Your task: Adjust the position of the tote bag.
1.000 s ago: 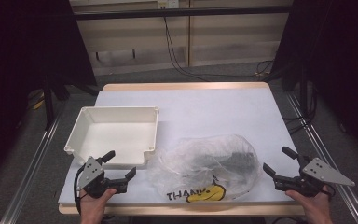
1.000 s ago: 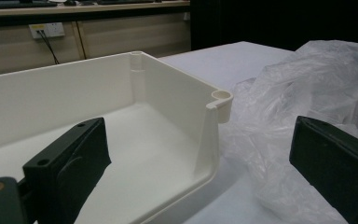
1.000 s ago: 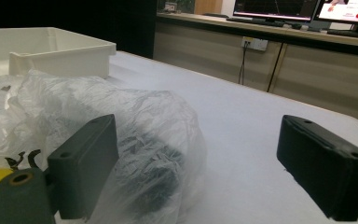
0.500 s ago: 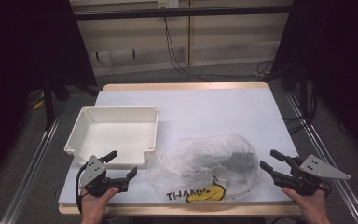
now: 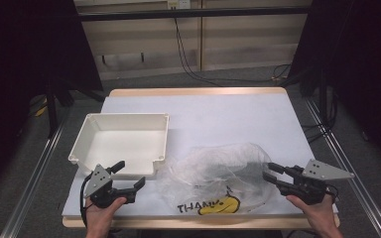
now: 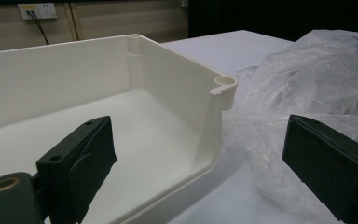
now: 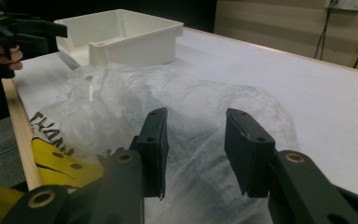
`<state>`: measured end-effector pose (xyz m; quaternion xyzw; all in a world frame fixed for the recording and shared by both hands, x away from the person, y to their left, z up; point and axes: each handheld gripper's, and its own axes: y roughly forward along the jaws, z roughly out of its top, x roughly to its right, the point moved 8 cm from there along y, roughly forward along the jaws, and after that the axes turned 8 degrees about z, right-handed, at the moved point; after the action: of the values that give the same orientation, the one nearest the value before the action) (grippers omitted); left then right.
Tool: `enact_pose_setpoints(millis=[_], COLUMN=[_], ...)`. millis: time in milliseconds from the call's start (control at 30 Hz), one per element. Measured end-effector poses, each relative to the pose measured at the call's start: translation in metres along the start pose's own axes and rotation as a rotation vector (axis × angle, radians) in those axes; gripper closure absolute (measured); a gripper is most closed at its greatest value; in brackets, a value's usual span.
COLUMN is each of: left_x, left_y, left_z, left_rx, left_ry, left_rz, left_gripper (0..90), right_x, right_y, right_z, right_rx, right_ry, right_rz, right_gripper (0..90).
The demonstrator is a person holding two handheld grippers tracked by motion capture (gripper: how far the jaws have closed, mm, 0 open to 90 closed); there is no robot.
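- High view: white-covered table fills mid frame; white plastic tray at centre left, open side up, nothing seen inside.
- Crumpled clear plastic bag lies lower centre, just right of the tray's near right corner; yellow smiley and black lettering at its lower edge near the table front.
- Left gripper at lower left, held by a hand coming in from the bottom edge; jaws spread wide, gripping nothing, just below the tray's front wall.
- Left gripper view: tray spans left and centre, bag at right; tray's near corner sits between the two jaws, no contact visible.
- Right gripper at lower right, held by a hand; jaws partly apart, empty, tips at the bag's right edge.
- Right gripper view: bag directly beyond the jaws, tray upper left, other gripper at far upper left.
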<state>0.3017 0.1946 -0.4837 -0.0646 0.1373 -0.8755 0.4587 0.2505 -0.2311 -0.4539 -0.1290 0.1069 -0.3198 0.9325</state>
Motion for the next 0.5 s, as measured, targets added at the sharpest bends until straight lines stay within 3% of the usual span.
enact_pose_setpoints(millis=[200,233,333,500], left_x=[-0.001,-0.001,0.001,0.004], left_y=[0.0,-0.001,-0.002,-0.005], left_z=[0.003,0.003,0.001,0.0], left_rx=[-0.001,-0.003,-0.004,-0.011], left_ry=[-0.002,0.013,-0.014,0.005], left_rz=[0.003,0.012,0.001,-0.007], left_gripper=[9.5,9.7,9.7,9.7], right_x=[-0.008,-0.008,-0.01,-0.015], right_y=[0.016,0.018,0.024,0.03], right_z=[0.007,0.008,0.009,0.011], right_rx=[-0.025,-0.029,-0.04,-0.069], right_ry=[-0.003,-0.004,0.007,0.003], right_rz=[0.072,0.075,0.094,0.128], right_gripper=[59.3,59.3,58.9,59.7])
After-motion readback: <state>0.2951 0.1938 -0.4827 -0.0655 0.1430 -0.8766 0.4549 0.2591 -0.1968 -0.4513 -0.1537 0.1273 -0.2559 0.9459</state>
